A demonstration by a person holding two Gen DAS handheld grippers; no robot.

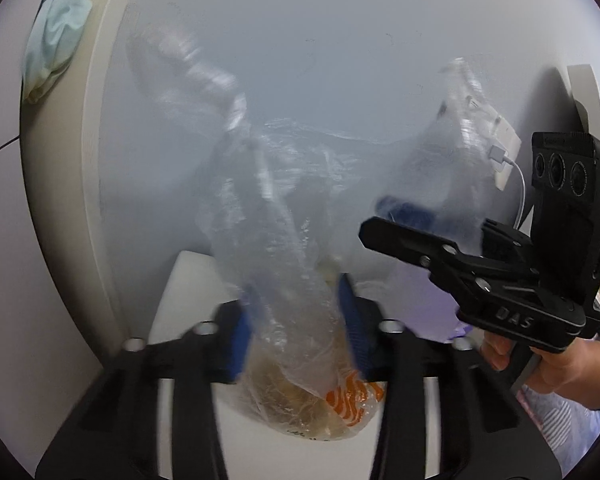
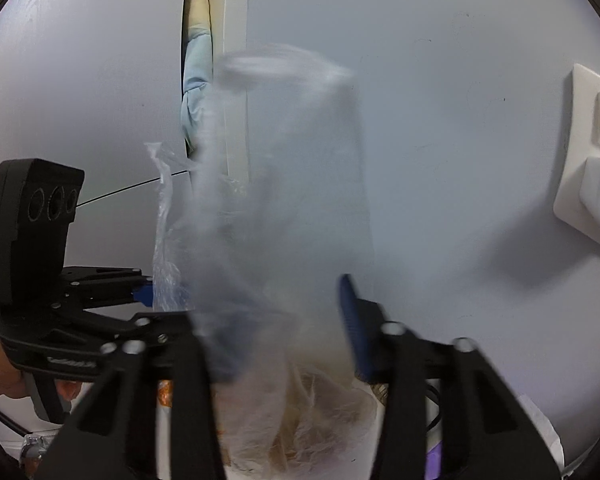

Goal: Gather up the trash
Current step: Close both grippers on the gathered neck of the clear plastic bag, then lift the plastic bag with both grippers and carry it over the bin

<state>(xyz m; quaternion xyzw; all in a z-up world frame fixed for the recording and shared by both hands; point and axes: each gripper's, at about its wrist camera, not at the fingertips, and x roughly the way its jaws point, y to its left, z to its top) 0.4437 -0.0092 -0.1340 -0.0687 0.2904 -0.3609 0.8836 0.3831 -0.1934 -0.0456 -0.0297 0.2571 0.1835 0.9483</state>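
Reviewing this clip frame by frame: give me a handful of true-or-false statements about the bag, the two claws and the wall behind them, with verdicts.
1. The plastic bag is see-through. True.
2. Both claws have bag film between their fingers. True: the left claw and the right claw each do.
3. The bag is empty. False: brownish scraps and something with orange and white stripes sit at its bottom.
4. A white cable runs from a white plug on the wall. True.
5. The claw pads are red. False: the pads are blue.
6. The left claw is out of the right camera's sight. False: it shows at that view's left edge, held by a hand.
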